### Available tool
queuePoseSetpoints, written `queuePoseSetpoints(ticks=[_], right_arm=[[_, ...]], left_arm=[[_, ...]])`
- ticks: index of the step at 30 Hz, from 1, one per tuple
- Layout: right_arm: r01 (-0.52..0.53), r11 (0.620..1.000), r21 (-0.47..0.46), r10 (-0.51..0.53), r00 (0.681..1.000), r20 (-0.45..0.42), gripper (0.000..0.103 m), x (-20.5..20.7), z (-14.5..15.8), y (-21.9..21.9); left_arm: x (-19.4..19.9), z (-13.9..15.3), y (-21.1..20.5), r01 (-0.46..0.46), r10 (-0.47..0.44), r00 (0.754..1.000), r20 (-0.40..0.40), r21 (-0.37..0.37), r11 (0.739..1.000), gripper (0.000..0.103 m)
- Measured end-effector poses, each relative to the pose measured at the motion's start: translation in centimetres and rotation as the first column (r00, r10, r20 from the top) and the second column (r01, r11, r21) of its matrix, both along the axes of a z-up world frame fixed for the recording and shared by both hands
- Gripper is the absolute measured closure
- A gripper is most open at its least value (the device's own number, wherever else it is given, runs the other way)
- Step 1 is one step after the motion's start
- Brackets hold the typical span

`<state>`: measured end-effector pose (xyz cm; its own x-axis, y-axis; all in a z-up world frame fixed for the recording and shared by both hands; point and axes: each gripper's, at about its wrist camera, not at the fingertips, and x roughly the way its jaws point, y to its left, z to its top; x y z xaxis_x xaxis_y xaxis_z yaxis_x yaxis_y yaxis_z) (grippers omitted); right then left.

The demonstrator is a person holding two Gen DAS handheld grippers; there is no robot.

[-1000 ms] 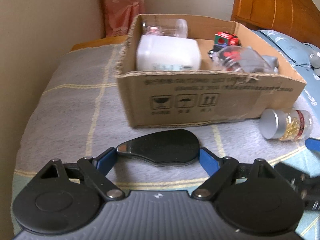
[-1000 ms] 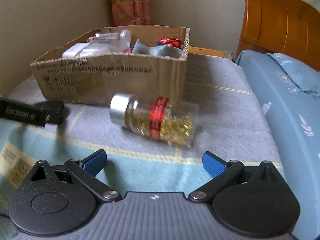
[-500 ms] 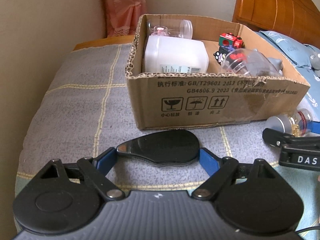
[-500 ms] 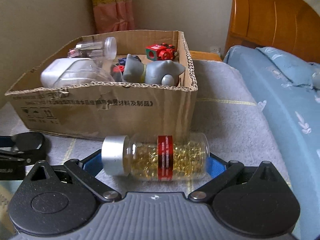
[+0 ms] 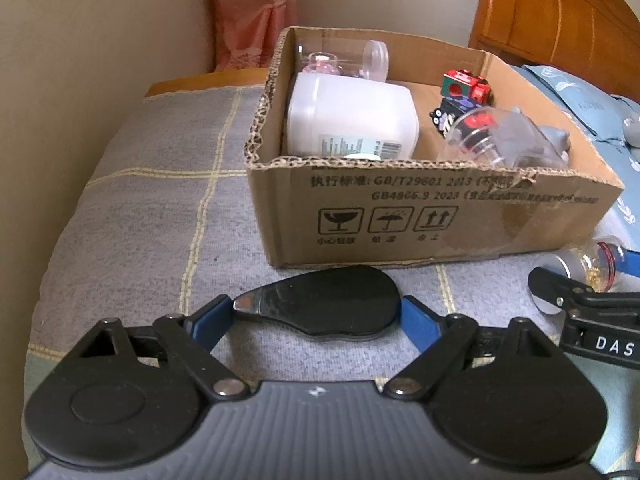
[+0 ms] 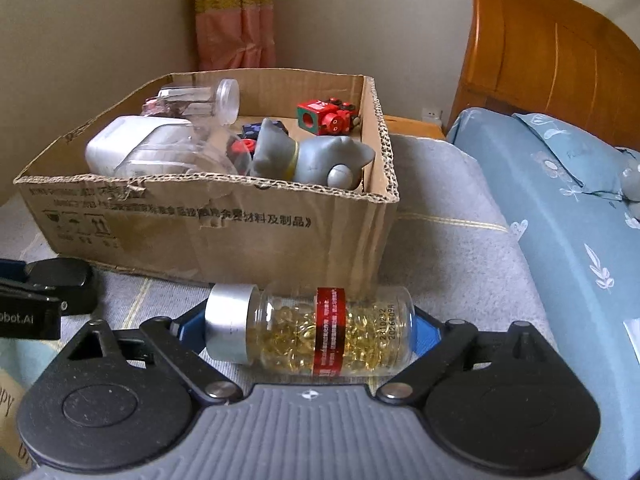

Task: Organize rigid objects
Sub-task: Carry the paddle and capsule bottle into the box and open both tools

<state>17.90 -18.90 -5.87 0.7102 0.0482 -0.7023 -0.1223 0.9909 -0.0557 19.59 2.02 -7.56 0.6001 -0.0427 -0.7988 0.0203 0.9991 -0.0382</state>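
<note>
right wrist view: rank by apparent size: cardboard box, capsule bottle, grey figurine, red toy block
1. cardboard box
2. capsule bottle, though it is nearest the camera, so inflated
3. grey figurine
4. red toy block, farthest back

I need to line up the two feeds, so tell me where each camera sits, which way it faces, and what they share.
Left wrist: on the left gripper, low over the bedcover, facing the cardboard box; its fingers clamp a flat black object.
Right wrist: on the right gripper, facing the same box nearer its right end; its fingers bracket a capsule bottle lying sideways.
Shared: the box, the white jar, the red toy; each sees the other gripper.
</note>
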Motion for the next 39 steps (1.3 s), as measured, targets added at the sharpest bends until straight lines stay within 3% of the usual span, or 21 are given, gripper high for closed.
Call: queuePoseSetpoints(ticks=[14, 21, 26, 32, 39], right_arm=[[-0.153, 0.988, 0.0, 0.153, 0.988, -0.03, 0.007, -2.9, 1.5, -2.0], [-0.216, 0.976, 0.038, 0.217, 0.976, -0.021, 0.007, -3.6, 4.1, -2.9], [-0.274, 0.961, 0.035, 0.274, 0.962, 0.003, 0.007, -3.7, 6.7, -3.1], [-0.322, 0.946, 0.043, 0.32, 0.946, 0.052, 0.007, -2.4, 9.7, -3.2], [-0.326, 0.945, 0.028, 0.322, 0.943, 0.089, 0.007, 0.6, 11.6, -3.2]], left_arm=[[-1.7, 1.5, 0.5, 0.133, -0.133, 0.991, -0.01, 0.067, 0.989, 0.014], [-2.8, 4.7, 0.2, 0.221, -0.221, 0.975, -0.005, 0.07, 0.973, 0.014], [-2.5, 8.1, -0.6, 0.278, -0.282, 0.959, 0.041, 0.076, 0.958, 0.014], [-0.1, 11.3, -2.2, 0.319, -0.327, 0.939, 0.103, 0.083, 0.944, 0.014], [5.4, 12.2, -4.4, 0.322, -0.335, 0.933, 0.134, 0.109, 0.94, 0.014]])
